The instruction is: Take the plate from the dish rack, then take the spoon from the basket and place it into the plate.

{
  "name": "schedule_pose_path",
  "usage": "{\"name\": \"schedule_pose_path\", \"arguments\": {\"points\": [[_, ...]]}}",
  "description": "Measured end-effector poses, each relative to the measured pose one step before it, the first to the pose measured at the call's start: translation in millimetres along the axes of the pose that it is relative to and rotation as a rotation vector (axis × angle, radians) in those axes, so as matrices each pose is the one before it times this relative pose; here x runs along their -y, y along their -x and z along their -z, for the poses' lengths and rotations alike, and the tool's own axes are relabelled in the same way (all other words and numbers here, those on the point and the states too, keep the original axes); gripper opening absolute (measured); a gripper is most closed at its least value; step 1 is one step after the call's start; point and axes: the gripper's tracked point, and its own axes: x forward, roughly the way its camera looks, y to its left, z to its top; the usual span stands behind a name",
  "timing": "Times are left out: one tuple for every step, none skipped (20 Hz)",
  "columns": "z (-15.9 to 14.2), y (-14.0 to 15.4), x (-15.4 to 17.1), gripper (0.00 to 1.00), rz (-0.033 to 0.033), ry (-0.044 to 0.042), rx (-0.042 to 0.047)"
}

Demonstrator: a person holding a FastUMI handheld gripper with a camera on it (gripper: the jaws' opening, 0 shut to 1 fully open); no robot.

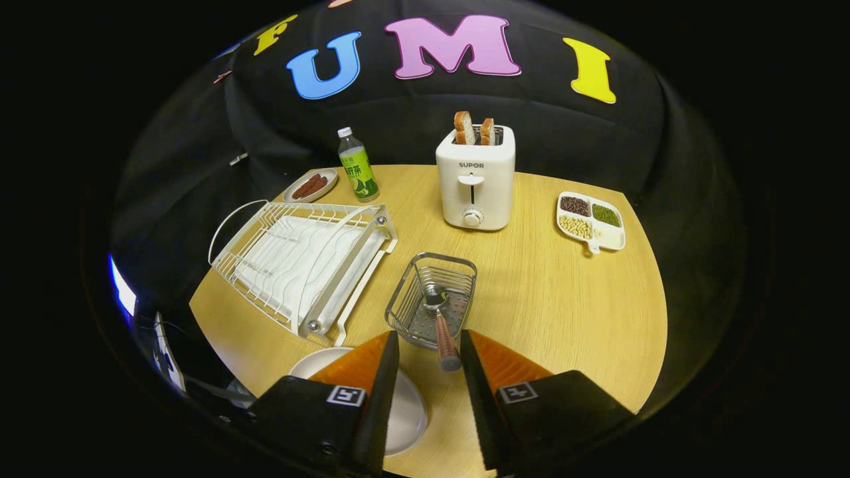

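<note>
On the tabletop [544,299] stand one dish rack [302,262], one wire basket [431,299] holding one spoon [441,325], one white plate [405,411], one toaster [475,179] with two bread slices [463,127], one bottle [357,166], one small dish of sausages [311,186], and one divided tray [591,222] with four compartments. One claw [428,352], two fingers spread apart.

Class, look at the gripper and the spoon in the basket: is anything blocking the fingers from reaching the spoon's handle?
Nothing visible blocks it. The spoon leans in the wire basket with its handle sticking out over the rim, between the fingers of the open gripper. The plate lies on the table under the left finger.
</note>
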Motion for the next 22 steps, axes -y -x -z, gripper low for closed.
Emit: {"name": "schedule_pose_path", "arguments": {"points": [[3.62, -3.38, 2.63, 0.51, 0.01418, 0.00005, -0.01504], [3.42, -2.64, 2.96, 0.35, 0.01523, -0.00324, -0.01668], [2.38, -0.64, 1.26, 0.27, 0.00806, -0.0112, -0.00921], [-1.11, 2.13, -2.11, 0.2, -0.00761, -0.01448, 0.00161], [0.67, -6.43, 1.41, 0.16, 0.00086, -0.00637, -0.00296], [0.13, 3.06, 3.01, 0.15, 0.00925, -0.01526, -0.00211], [-3.32, 3.49, 0.83, 0.14, 0.00349, -0.01604, 0.00558], [-5.24, 1.62, 0.86, 0.11, 0.00853, -0.02665, 0.0145], [-3.07, 3.78, -0.22, 0.1, -0.00118, -0.01912, 0.01089], [-4.55, 4.38, -0.35, 0.1, 0.00009, -0.01257, 0.01059], [-2.06, 5.31, 0.21, 0.1, 0.00142, -0.00407, 0.00557], [-2.65, 4.77, 0.98, 0.1, 0.00534, 0.00311, 0.00979], [-3.36, 6.19, 1.19, 0.1, 0.00354, 0.0049, 0.00846], [-4.45, 5.86, -0.32, 0.1, 0.00027, 0.00238, 0.01231], [-4.84, 5.89, -0.11, 0.1, -0.00026, 0.00137, 0.01461], [-5.55, 6.31, -0.79, 0.1, -0.00091, 0.00379, 0.01284], [-4.09, 5.23, -0.76, 0.1, -0.0014, 0.00692, 0.00723], [-5.51, 6.29, -1.4, 0.1, -0.00271, 0.0055, 0.01471], [-5.47, 6.05, -2.56, 0.1, -0.00612, 0.00234, 0.01367], [-4.67, 7.27, -2.64, 0.1, -0.00675, 0.00056, 0.01428], [-4.95, 7.24, -2.04, 0.1, -0.00506, 0.00091, 0.01374], [-4.52, 6.95, -1.85, 0.1, -0.00363, 0.00296, 0.01352]]}}
